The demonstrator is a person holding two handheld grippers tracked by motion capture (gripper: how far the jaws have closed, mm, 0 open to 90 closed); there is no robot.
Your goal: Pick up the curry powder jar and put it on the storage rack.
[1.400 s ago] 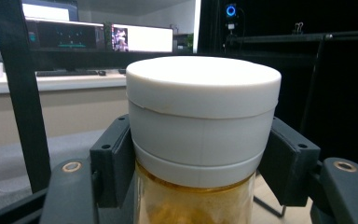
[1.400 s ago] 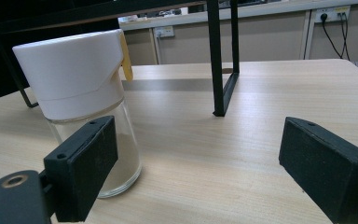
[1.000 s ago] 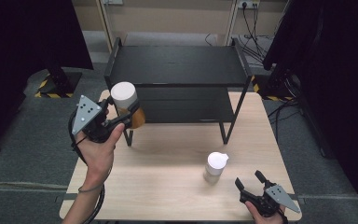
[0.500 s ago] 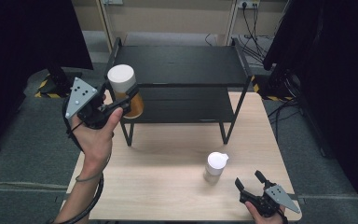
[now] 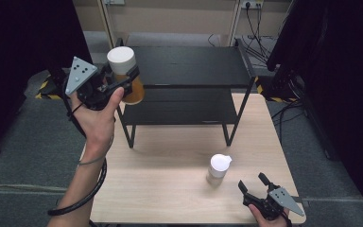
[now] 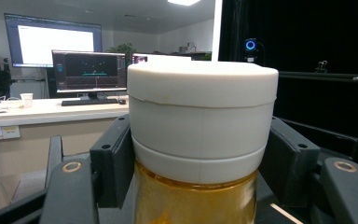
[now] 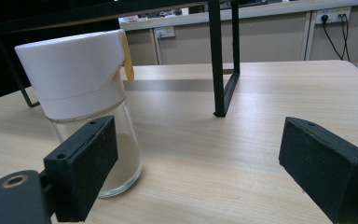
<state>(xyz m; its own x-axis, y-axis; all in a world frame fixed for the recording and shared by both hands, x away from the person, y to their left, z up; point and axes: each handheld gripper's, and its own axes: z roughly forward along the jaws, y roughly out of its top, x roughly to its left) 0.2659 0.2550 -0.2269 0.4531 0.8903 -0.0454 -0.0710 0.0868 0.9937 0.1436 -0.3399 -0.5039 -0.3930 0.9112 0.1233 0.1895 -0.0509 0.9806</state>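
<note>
Big picture first: the black two-tier metal shelf rack [image 5: 189, 71] stands at the far side of the pale wooden table [image 5: 170, 161], and that looks like where this is headed. Up at the rack's near left corner, the left gripper [image 5: 125, 80] is clamped on the amber-filled jar with the wide white lid [image 5: 123, 71], carried upright in the air at about top-shelf level; in the left gripper view the black jaws press on both sides just under the lid [image 6: 203, 116]. So I'd call this the carry step, jar off the table and not yet set down. Next move, by my reading: bring it over a shelf surface, keep it upright, lower until the base sits flat, then release. Down at the near right, the right gripper [image 5: 253, 184] rests with its jaws spread, gripping nothing, the small clear glass shaker with the white flip cap [image 5: 219, 165] just beside it, untouched.
</note>
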